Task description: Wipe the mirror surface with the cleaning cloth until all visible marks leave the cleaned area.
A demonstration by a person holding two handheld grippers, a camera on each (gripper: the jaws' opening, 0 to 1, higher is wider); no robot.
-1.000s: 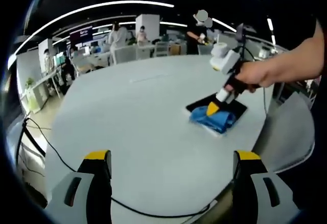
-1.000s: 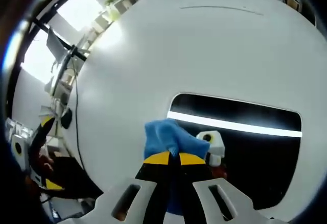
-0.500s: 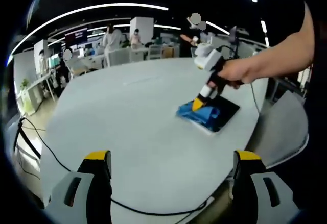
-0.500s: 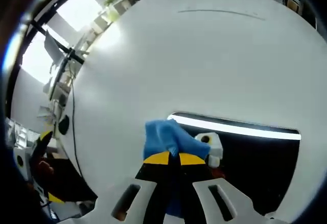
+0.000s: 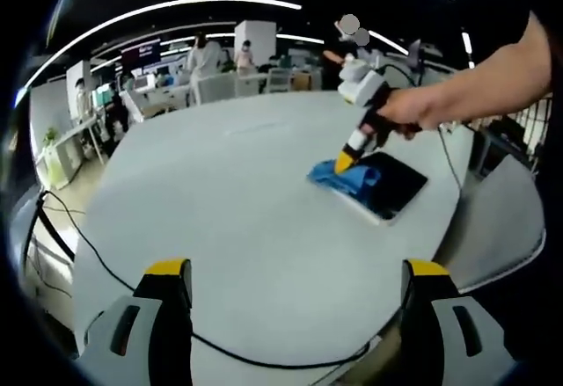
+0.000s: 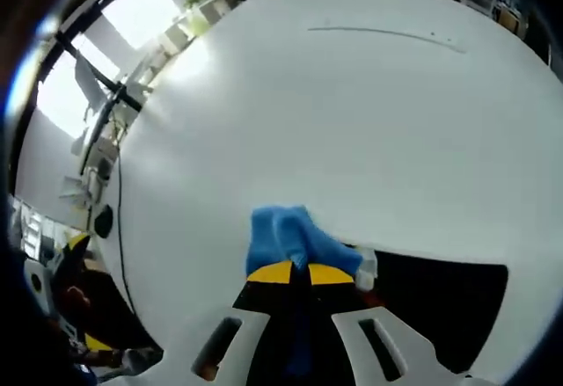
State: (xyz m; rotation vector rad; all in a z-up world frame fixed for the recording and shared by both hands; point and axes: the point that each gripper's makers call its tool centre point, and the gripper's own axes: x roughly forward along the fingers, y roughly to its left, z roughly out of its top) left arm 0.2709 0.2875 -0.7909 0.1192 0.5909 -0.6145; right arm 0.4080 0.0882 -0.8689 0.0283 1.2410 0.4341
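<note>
So here we've got the right gripper with its yellow-tipped jaws pinched together on the crumpled blue cleaning cloth, and the cloth is pressed down at the near edge of the dark rectangular mirror lying flat on the big round white surface. In the left gripper view we can see the same thing from across the surface: a hand holds the right gripper angled down onto the blue cleaning cloth, which sits on the end of the mirror that points toward the middle of the white surface.

Compared with a second ago, the cloth has slid toward that end of the mirror. In the right gripper view the mirror used to spread wide with a bright light strip reflected across it; now much less of it shows, that strip is gone, and mostly just a dark wedge is left at the lower right. Part of that is the camera moving with the hand, of course.

The left gripper is hanging back at the near rim of the surface, jaws spread wide with nothing between them, same as before. A thin black cable trails over the surface edge by it.
</note>
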